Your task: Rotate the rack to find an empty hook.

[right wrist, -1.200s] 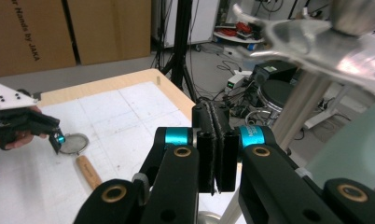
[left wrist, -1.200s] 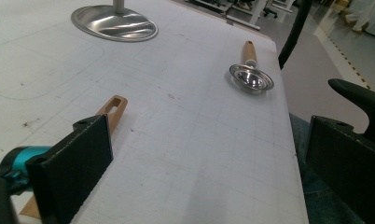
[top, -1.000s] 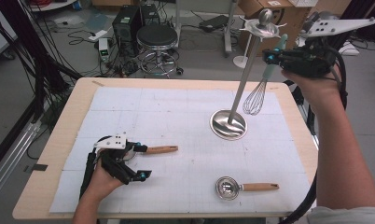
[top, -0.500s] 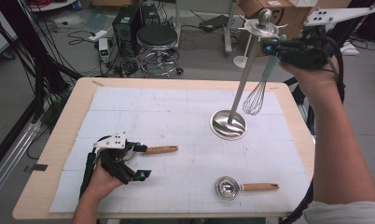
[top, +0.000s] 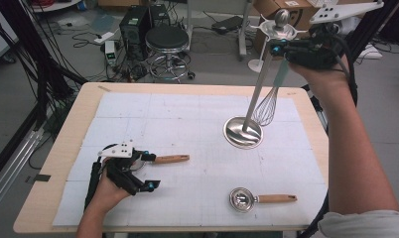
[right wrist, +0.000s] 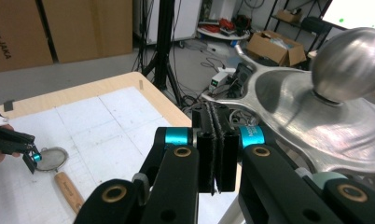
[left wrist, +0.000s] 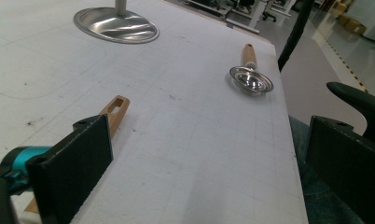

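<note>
1. The right tongs (top: 283, 48) are raised beside the top of a steel utensil stand (top: 243, 132), their jaws pressed together; whether they pinch anything cannot be told.
2. A wire whisk (top: 265, 107) hangs beside the stand's pole, above the stand's round base at the right rear of the bench (top: 58, 163).
3. The left tongs (top: 147, 171) rest spread on the bench's left front, beside a wooden-handled strainer (top: 170, 159).
4. A second strainer (top: 259, 199) lies at right front.

Right tongs (top: 277, 48) hold whisk (top: 265, 106) beside stand (top: 243, 132).
</note>
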Demonstrator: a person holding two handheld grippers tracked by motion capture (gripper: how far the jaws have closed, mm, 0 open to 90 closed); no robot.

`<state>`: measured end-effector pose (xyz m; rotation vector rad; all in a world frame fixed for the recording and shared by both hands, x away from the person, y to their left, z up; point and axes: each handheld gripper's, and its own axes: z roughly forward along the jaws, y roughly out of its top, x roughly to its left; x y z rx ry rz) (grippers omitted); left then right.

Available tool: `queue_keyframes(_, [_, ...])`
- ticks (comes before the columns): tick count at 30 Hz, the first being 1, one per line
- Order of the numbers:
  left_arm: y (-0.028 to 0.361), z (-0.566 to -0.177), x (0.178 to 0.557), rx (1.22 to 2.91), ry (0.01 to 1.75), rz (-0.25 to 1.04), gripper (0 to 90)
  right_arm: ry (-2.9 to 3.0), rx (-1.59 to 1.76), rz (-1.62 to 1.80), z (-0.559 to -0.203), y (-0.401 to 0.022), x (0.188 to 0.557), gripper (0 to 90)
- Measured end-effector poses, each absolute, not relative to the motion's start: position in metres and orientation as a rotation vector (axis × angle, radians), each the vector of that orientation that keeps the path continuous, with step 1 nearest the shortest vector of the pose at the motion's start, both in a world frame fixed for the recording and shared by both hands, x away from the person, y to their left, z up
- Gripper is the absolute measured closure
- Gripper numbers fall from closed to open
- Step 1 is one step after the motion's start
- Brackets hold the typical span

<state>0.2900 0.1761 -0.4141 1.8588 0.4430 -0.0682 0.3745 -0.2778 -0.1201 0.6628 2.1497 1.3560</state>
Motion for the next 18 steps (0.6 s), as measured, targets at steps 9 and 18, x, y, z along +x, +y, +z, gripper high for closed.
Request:
queue_keyframes(9, [0.179,-0.414,0.291,1.846,0.451,-0.067,1.8,2.146,0.656,1.343,-0.122,-0.275,0.371,88.9])
queue_keyframes(18, [0.175,-0.415,0.292,1.862,0.446,-0.071,1.8,2.122,0.668,1.411,-0.134,-0.301,0.358,88.9])
